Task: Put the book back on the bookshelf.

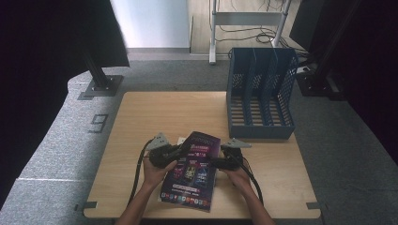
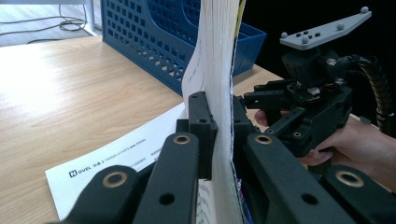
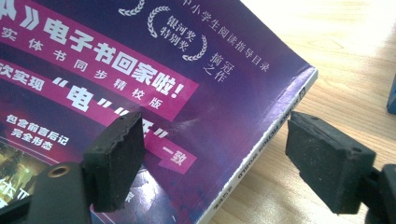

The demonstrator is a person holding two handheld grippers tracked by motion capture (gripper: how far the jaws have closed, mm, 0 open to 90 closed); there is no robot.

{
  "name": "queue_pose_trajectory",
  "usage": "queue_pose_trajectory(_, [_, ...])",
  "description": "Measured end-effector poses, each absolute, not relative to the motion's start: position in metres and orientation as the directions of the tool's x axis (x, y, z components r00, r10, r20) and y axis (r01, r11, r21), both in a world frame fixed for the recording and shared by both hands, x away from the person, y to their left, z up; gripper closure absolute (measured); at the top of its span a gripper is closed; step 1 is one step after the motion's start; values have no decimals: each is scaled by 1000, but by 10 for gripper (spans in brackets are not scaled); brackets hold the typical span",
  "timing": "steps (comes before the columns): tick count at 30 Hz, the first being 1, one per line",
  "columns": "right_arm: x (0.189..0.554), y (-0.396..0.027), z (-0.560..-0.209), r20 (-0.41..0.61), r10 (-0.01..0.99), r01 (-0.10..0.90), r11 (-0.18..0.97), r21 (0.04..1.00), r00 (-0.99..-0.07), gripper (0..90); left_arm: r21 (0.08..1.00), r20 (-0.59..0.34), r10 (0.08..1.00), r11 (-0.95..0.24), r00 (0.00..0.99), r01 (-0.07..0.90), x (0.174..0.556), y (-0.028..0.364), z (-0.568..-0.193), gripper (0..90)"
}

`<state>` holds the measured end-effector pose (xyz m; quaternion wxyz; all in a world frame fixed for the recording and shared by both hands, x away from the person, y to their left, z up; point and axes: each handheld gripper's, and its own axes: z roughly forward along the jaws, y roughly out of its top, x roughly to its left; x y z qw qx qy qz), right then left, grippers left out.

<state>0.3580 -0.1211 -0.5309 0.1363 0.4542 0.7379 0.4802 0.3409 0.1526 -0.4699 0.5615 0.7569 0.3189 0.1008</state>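
A thick book with a purple cover (image 1: 192,171) is tilted up off the wooden table (image 1: 155,112) near its front edge. My left gripper (image 1: 180,151) is shut on the book's white page edge (image 2: 215,70), with its jaws (image 2: 217,116) clamped on both sides. My right gripper (image 1: 217,161) is open at the book's other side. In the right gripper view it (image 3: 224,158) straddles the spine, with one pad (image 3: 116,154) over the cover (image 3: 140,60) and the other pad (image 3: 327,158) out over the table. Neither pad touches the book.
A blue mesh file holder (image 1: 260,93) with three slots stands at the table's back right, also seen in the left gripper view (image 2: 154,32). A white printed sheet (image 2: 116,158) lies on the table under the book. Bare wood stretches to the left and back.
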Motion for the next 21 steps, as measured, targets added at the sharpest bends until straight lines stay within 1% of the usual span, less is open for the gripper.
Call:
queue_pose_trajectory(8, [354,-118,-527,225,786,511,131,850,-576,260,905,-207,611,-177,764,387,344,152,-475,859])
queue_pose_trajectory(9, [353,-117,-526,225,777,501,131,855,-587,287,905,-208,611,-177,764,387,344,152,-476,859])
queue_pose_trajectory(12, [353,-116,-526,213,780,499,143,855,-588,278,905,-211,610,-173,764,389,344,153,-475,859])
queue_pose_trajectory(18, [357,-119,-531,222,807,534,133,835,-548,211,915,-216,602,-151,769,375,340,157,-468,859])
queue_pose_trajectory(21, [357,-120,-530,238,798,536,123,835,-554,208,918,-211,600,-149,772,366,338,158,-465,859])
